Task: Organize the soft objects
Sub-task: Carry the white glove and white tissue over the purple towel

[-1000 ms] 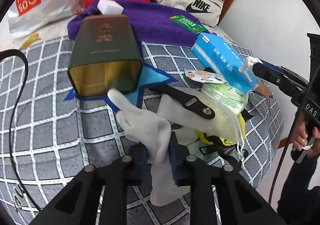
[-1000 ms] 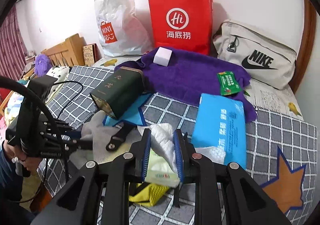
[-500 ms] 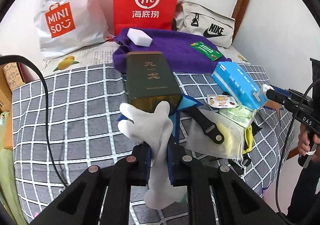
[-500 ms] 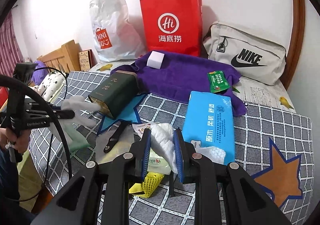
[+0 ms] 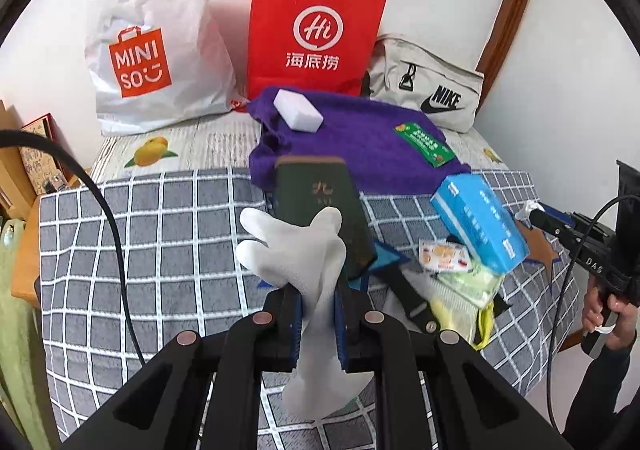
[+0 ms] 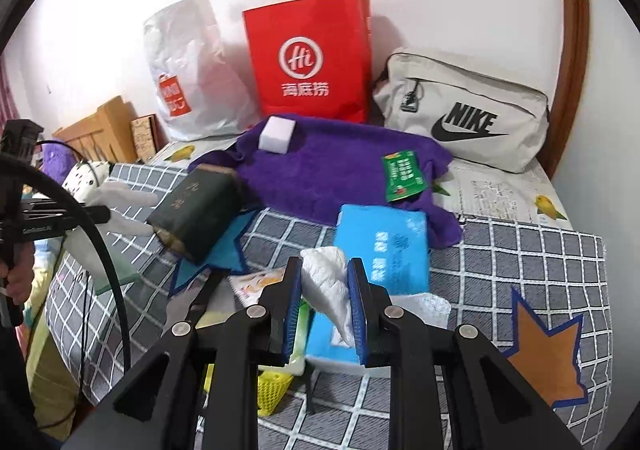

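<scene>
My left gripper (image 5: pixel 318 290) is shut on a white glove (image 5: pixel 304 250) and holds it up above the checked bed cover (image 5: pixel 160 234); the glove also shows at the left of the right wrist view (image 6: pixel 120 206). My right gripper (image 6: pixel 324 286) is shut on a white tissue (image 6: pixel 328 286) pulled up from the blue tissue pack (image 6: pixel 380 246), which also shows in the left wrist view (image 5: pixel 480 226). A purple towel (image 5: pixel 360 138) lies behind with a white sponge block (image 5: pixel 298 115) and a green packet (image 5: pixel 426 144) on it.
A dark green tin (image 5: pixel 324 206) lies on its side mid-bed. A mesh bag with green and yellow items (image 5: pixel 468 286) and a black strap (image 5: pixel 412 298) lie beside the tissue pack. A Miniso bag (image 5: pixel 152 50), red paper bag (image 5: pixel 316 34) and Nike pouch (image 5: pixel 432 90) stand along the wall.
My left gripper has lifted the glove off the pile and drawn back and up. My right gripper has pulled the tissue higher out of the blue pack.
</scene>
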{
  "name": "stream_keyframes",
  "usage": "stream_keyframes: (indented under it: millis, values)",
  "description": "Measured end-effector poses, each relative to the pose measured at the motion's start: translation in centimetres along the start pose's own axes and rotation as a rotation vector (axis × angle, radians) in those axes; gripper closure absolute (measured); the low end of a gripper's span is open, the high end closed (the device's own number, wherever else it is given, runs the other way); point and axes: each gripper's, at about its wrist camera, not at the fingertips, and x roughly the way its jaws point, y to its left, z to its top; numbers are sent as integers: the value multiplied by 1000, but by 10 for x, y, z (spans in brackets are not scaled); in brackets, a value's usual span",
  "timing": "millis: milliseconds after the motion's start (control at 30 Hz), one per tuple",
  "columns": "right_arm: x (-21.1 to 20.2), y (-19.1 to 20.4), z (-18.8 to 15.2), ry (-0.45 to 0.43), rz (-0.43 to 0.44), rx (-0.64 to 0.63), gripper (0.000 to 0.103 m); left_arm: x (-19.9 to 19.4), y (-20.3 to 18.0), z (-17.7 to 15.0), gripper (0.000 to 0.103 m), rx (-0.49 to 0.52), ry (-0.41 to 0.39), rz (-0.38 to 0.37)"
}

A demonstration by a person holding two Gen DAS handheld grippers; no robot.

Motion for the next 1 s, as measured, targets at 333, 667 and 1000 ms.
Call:
stream_keyframes:
  millis: [333,667,1000]
  values:
    - [3,-12,30,-26,-44,9,80,2,0,34,90,-7,-6,15]
    - [21,-21,57,-21,-49,5,80,9,5,80,90,-10,-28,11]
    - [55,-38,81,2,-40,29,80,31,10,123,90,7,-32,19]
